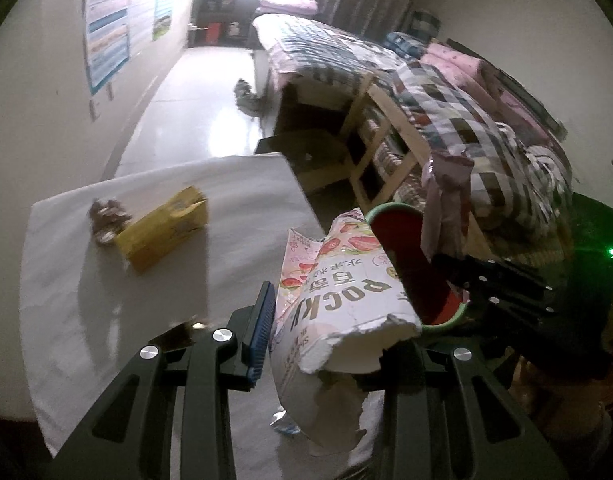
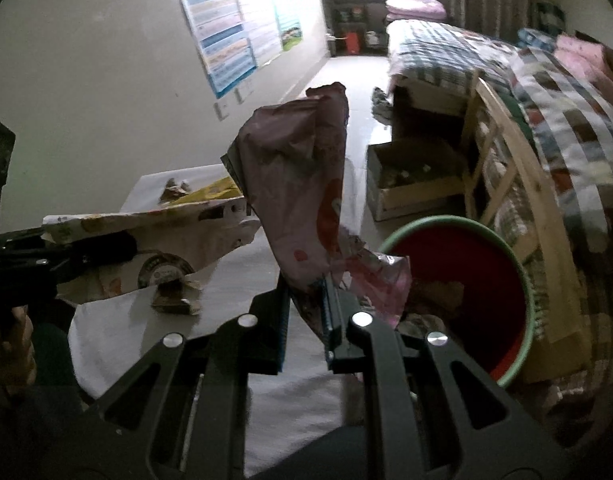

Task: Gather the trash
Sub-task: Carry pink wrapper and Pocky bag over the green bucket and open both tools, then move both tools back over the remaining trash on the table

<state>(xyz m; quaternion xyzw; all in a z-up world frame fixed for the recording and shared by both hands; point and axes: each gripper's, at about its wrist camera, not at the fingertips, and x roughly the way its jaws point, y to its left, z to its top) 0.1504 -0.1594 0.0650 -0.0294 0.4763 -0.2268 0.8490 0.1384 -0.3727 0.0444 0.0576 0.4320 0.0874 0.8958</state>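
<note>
Left wrist view: the left gripper [image 1: 326, 332] is clamped on a torn strawberry-print carton [image 1: 338, 292], held above the edge of the white table [image 1: 106, 320] and just beside the red bin [image 1: 410, 264] with the green rim. The carton looks light and stiff-walled but ragged at its torn end, so I judge a hold across the flat panels sounder than one at the tear. A yellow box [image 1: 164, 228] and a brown crumpled wrapper [image 1: 106, 216] lie on the table, well apart from either gripper. Right wrist view: the right gripper [image 2: 304, 320] is pinched tight on the lower end of a pink plastic wrapper [image 2: 294, 184], which stands upward from the jaws, near the bin's rim. It appears thin, limp and slippery, likely to slide unless gripped where bunched.
</note>
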